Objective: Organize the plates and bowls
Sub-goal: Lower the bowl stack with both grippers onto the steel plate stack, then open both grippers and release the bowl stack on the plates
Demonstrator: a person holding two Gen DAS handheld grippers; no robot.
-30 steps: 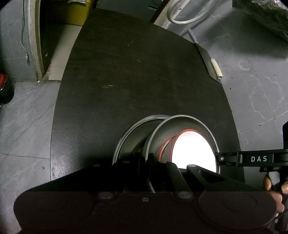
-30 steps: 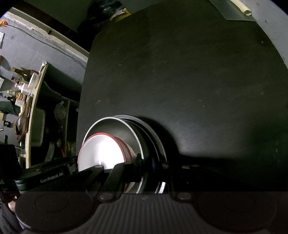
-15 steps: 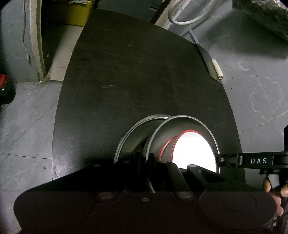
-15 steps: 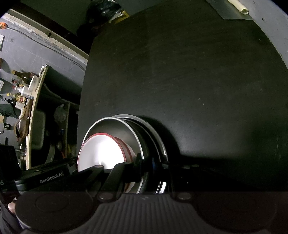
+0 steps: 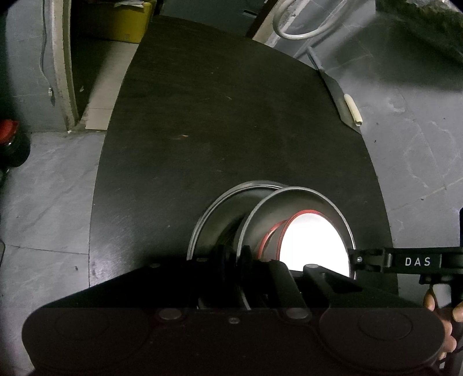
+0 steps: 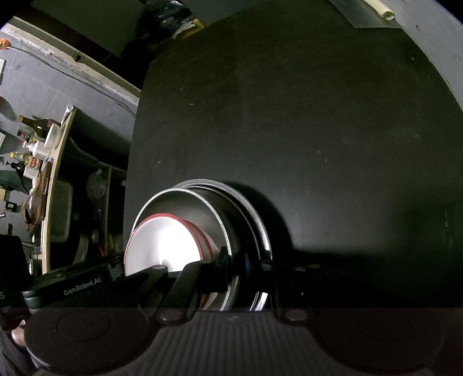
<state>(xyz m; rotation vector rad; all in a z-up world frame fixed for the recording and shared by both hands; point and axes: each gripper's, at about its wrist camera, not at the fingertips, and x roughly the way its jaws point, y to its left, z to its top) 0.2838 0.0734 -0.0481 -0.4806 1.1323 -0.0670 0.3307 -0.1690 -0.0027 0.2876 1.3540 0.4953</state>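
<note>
A stack of dishes sits near the front edge of a dark table (image 5: 220,121). A wide steel plate (image 5: 211,214) lies at the bottom, a steel bowl (image 5: 295,199) stands in it, and a white bowl with a red rim (image 5: 312,243) nests inside. My left gripper (image 5: 234,257) is shut on the steel bowl's near rim. My right gripper (image 6: 235,263) is shut on the same steel bowl's rim (image 6: 214,208) from the other side, with the white bowl (image 6: 162,243) to its left. Each gripper's body shows in the other's view.
Grey tiled floor (image 5: 43,202) surrounds the table. A rolled paper tube (image 5: 354,111) lies on a dark sheet at the table's far right. A yellow box (image 5: 127,23) stands behind the table. A shelf with bottles (image 6: 37,144) stands to the left.
Both views have shifted slightly, so the table appears a little lower in frame. Both grips on the steel bowl are unchanged.
</note>
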